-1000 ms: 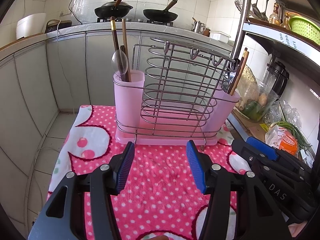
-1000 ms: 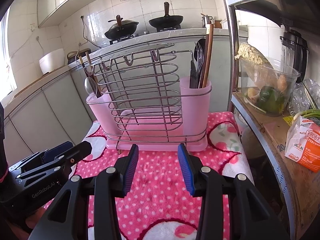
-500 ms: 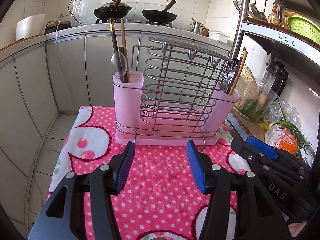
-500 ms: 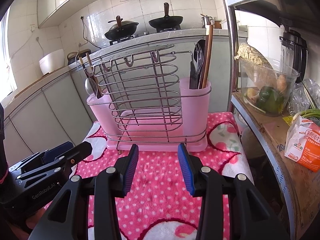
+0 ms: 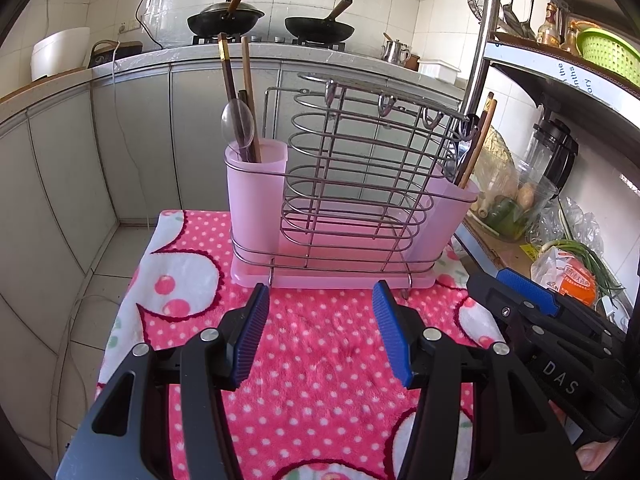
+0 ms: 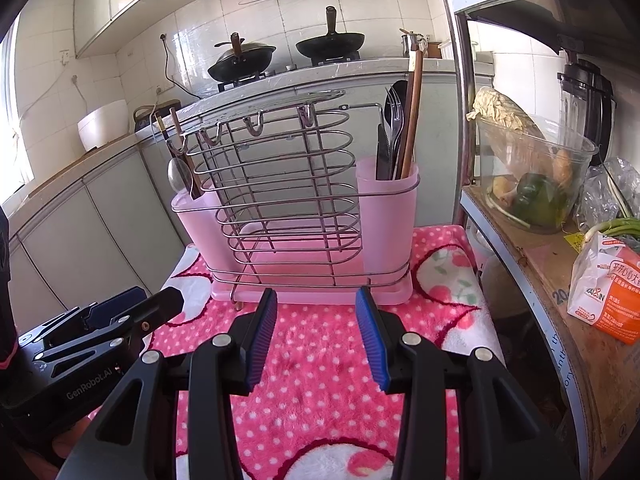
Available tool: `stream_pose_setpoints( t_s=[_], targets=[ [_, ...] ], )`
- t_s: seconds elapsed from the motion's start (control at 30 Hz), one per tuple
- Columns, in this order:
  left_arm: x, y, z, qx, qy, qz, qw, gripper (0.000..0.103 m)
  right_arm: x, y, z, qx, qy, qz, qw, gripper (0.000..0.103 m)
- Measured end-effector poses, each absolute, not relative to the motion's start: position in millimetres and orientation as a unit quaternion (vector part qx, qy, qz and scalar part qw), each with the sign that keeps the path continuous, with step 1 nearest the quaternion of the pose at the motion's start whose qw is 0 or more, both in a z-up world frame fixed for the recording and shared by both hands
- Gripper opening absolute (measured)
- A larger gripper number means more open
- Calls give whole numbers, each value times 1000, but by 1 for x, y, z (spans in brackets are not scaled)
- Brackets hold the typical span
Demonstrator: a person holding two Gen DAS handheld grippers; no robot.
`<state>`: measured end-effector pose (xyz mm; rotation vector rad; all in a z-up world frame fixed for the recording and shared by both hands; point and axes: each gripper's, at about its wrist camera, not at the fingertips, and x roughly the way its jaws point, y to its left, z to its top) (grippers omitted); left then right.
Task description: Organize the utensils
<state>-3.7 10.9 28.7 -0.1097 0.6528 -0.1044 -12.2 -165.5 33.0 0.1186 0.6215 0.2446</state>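
Observation:
A wire rack [image 5: 352, 184] with a pink cup at each end stands on a pink polka-dot cloth [image 5: 320, 360]. The left cup [image 5: 256, 196] holds a spoon [image 5: 237, 124] and chopsticks [image 5: 240, 92]. The right cup [image 6: 386, 216] holds a fork [image 6: 394, 120], a knife and chopsticks [image 6: 412, 112]. My left gripper [image 5: 320, 328] is open and empty, just in front of the rack. My right gripper [image 6: 316, 328] is open and empty, also in front of the rack [image 6: 280, 200]. Each gripper shows at the edge of the other's view.
A metal shelf unit [image 6: 532, 264] at the right holds a glass bowl of vegetables [image 6: 532, 176], a blender and an orange packet [image 6: 604, 296]. A counter behind carries two woks [image 5: 226, 18]. The cloth ends at the left over a tiled floor [image 5: 100, 272].

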Motion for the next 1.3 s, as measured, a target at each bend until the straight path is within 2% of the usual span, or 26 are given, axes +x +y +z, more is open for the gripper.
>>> stream_pose_setpoints(
  t_s=[1.3],
  targets=[
    [6, 13, 20, -58, 334, -46, 940, 54, -2, -164, 24, 57, 320, 121, 938, 40]
  ],
)
